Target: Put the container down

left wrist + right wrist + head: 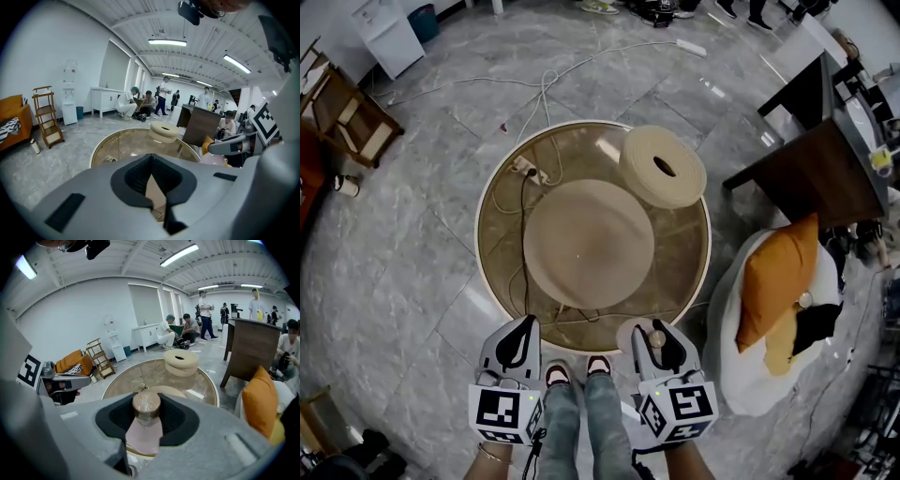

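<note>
The container is a pinkish glass jar (pixel 142 433) with a round wood-coloured lid (pixel 656 337). My right gripper (pixel 146 414) is shut on it, its dark pads on either side just under the lid. In the head view the right gripper (pixel 654 336) hovers at the near edge of the round glass table (pixel 487 192). The left gripper (pixel 526 328) hangs beside it at the table's near-left edge. It is shut and holds nothing, its dark pads meeting at the tips in the left gripper view (pixel 150 161).
A cream ring-shaped cushion (pixel 663 166) lies at the table's far right. Under the glass are a beige round base (pixel 588 242), a power strip (pixel 525 169) and cables. A white beanbag with an orange cushion (pixel 778 281) stands right, a dark desk (pixel 825 159) beyond it. Several people gather at the room's far end.
</note>
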### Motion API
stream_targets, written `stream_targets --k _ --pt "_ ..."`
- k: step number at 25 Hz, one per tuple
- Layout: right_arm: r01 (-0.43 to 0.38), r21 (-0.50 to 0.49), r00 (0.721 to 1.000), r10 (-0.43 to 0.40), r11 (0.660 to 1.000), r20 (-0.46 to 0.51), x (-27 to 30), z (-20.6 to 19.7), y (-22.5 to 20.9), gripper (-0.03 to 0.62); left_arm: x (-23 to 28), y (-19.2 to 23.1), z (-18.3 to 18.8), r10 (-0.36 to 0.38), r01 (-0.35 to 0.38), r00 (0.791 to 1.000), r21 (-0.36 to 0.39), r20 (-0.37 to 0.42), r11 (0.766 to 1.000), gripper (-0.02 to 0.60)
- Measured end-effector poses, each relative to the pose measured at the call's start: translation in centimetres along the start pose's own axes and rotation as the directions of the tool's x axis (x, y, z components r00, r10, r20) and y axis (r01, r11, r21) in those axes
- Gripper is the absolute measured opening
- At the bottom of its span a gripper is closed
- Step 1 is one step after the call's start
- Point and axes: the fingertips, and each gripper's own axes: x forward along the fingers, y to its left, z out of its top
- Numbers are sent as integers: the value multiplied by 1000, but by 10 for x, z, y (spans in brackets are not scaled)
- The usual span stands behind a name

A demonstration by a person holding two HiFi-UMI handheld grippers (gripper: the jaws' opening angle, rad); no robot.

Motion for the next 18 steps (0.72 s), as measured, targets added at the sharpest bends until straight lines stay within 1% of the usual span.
stream_targets --k 9,18 --pt "-25 -36 999 24 999 -28 12 -13 2 133 3 -5 -14 -3 3 1000 -30 -2 1000 -4" --pt "-37 -53 997 33 998 -66 37 -38 7 133 -6 13 -42 40 -41 999 -63 -26 997 -4"
